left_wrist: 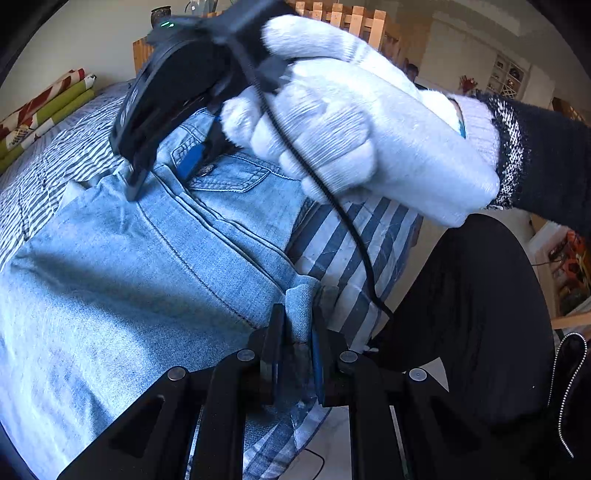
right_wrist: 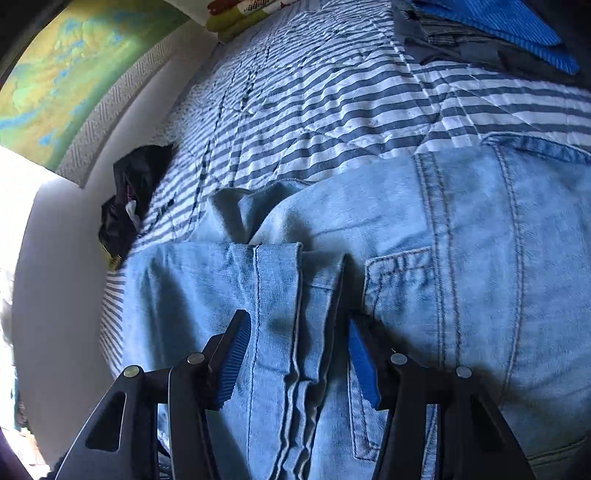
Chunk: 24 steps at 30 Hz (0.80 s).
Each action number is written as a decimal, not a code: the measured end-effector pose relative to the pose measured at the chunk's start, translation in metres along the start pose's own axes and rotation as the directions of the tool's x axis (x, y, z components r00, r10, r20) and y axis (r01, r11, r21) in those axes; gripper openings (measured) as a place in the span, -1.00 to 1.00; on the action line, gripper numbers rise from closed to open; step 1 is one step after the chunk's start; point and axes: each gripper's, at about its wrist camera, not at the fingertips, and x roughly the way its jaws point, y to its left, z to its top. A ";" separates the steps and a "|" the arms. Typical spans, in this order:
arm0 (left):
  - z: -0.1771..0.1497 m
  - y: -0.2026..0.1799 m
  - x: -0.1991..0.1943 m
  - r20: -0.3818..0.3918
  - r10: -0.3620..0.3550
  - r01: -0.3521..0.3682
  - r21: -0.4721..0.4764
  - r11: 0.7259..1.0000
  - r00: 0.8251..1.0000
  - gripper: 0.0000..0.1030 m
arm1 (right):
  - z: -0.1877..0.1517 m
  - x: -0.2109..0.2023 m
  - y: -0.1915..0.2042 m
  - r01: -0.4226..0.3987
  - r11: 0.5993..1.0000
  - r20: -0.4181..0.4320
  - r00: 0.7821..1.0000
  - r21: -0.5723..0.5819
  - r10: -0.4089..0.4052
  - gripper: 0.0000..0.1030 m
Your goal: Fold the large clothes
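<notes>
Pretty clearly a bedroom in someone's home. There's a bed [right_wrist: 332, 92] with a blue-and-white striped quilted cover, folded blankets [left_wrist: 44, 107] stacked by the wall, and a pile of folded clothes [right_wrist: 491, 33] at the far end. A wooden slatted rack [left_wrist: 354, 18] stands behind it, a big green-yellow painting [right_wrist: 62, 70] hangs on the wall, and a shelf unit [left_wrist: 508, 75] sits in the next room.

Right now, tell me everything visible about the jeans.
The jeans are light blue, faded denim with stitched seams, a back pocket and a metal rivet. They lie partly folded on the striped bedspread, hem layers stacked on top. The left gripper is shut on a hem edge; the right gripper straddles the folded leg, jaws open, held by a white-gloved hand.
</notes>
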 end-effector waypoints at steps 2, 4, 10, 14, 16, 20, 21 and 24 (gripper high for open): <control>0.000 -0.004 -0.001 0.002 0.012 -0.012 0.015 1.000 1.000 -0.74 | -0.002 0.001 0.010 0.043 0.998 -0.006 0.999 -0.042 -0.044 -0.62; 0.000 -0.008 -0.001 0.002 0.014 -0.014 0.023 1.000 1.000 -0.65 | -0.004 -0.003 0.015 0.059 0.997 -0.001 0.998 -0.055 -0.059 -0.86; 0.002 -0.034 -0.021 0.107 0.154 -0.163 0.081 0.983 0.982 0.54 | 0.007 -0.026 0.031 0.045 0.999 0.004 0.999 -0.024 -0.045 -0.89; 0.005 -0.056 -0.008 0.118 0.242 -0.260 0.172 0.950 0.963 0.54 | 0.026 -0.041 0.049 0.056 0.998 0.013 0.998 -0.038 -0.056 -0.89; 0.008 -0.056 0.001 0.106 0.261 -0.275 0.154 0.949 0.959 0.54 | 0.032 -0.045 0.056 0.060 0.996 0.015 0.998 -0.060 -0.059 -0.89; 0.015 -0.051 0.019 0.073 0.269 -0.277 0.139 0.951 0.960 0.54 | 0.044 -0.039 0.061 0.092 0.991 -0.004 0.996 -0.097 -0.092 -0.89; 0.016 -0.052 0.021 0.075 0.280 -0.288 0.139 0.948 0.957 0.54 | 0.047 -0.038 0.059 0.099 0.991 -0.006 0.995 -0.095 -0.100 -0.89; 0.022 -0.043 0.015 0.086 0.246 -0.255 0.103 0.962 0.965 0.54 | 0.051 -0.041 0.055 0.125 0.988 0.018 0.992 -0.093 -0.124 -0.89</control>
